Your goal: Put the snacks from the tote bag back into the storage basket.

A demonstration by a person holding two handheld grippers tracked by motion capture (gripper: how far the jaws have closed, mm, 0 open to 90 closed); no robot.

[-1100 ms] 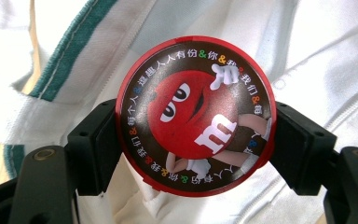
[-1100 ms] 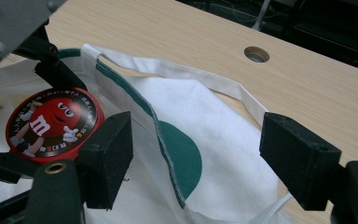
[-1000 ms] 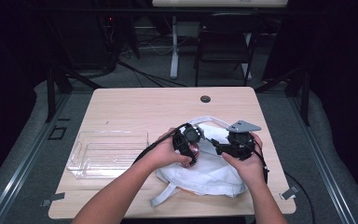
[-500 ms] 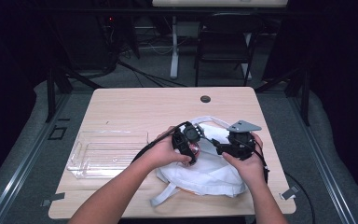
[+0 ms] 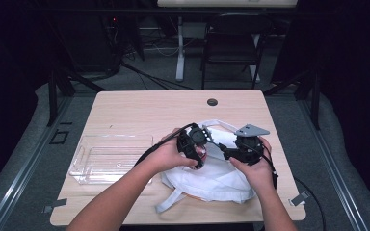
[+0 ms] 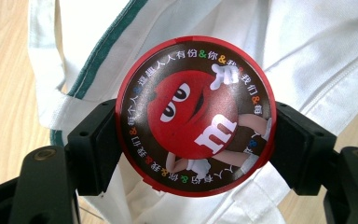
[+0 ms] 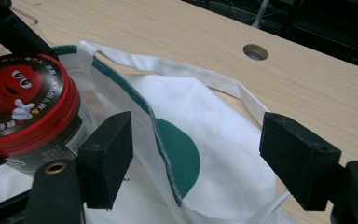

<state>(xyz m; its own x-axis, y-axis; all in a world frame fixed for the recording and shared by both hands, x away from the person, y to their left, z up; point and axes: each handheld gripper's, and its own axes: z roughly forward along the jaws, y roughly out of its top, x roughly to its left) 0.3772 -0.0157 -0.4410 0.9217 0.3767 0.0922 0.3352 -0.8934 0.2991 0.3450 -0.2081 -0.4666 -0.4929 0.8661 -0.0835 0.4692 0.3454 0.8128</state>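
This is looking like a lab or recording studio rather than a home. A small light-wood bench [image 5: 139,108] with a round cable hole [image 5: 212,102] is standing on grey carpet [image 5: 33,144], with dark curtains [image 5: 351,72] hanging at the right and the room beyond lying in darkness. At the far side, cables [image 5: 149,77] are trailing across the floor past a white post [image 5: 179,48] and a black folding chair [image 5: 231,48]. Tape marks [image 5: 53,208] are sitting at the near bench corners.
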